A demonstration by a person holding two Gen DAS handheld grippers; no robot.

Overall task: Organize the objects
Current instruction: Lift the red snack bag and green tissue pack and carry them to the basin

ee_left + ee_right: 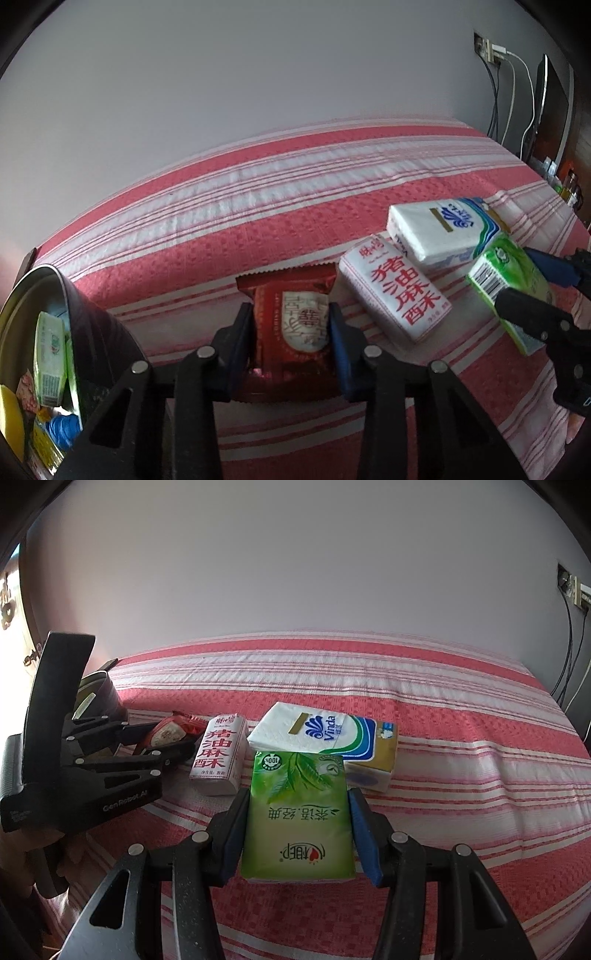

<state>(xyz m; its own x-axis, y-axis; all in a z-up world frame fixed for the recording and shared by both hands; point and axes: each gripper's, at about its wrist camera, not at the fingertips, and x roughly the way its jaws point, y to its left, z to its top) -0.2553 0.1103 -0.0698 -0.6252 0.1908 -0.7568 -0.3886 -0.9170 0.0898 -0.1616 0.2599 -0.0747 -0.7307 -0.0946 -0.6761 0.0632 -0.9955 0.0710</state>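
A red snack packet (295,321) lies on the pink striped bedcover (258,206), and my left gripper (291,314) is shut on it, one pad against each side. The right wrist view shows that left gripper (173,738) from the side, around the same packet (170,733). My right gripper (297,797) is shut on a green tissue pack (299,823), which the left wrist view shows tilted (506,269) between the right gripper's (517,277) pads. Between the two lie a white snack box with red characters (395,291) and a white Vinda tissue pack (314,734).
A black round bin (92,332) stands at the left and holds several packets, one a green tissue pack (50,362). A yellow tissue pack (384,760) lies under the Vinda pack. A wall socket with cables (576,590) is at the far right. The bedcover's far side is bare.
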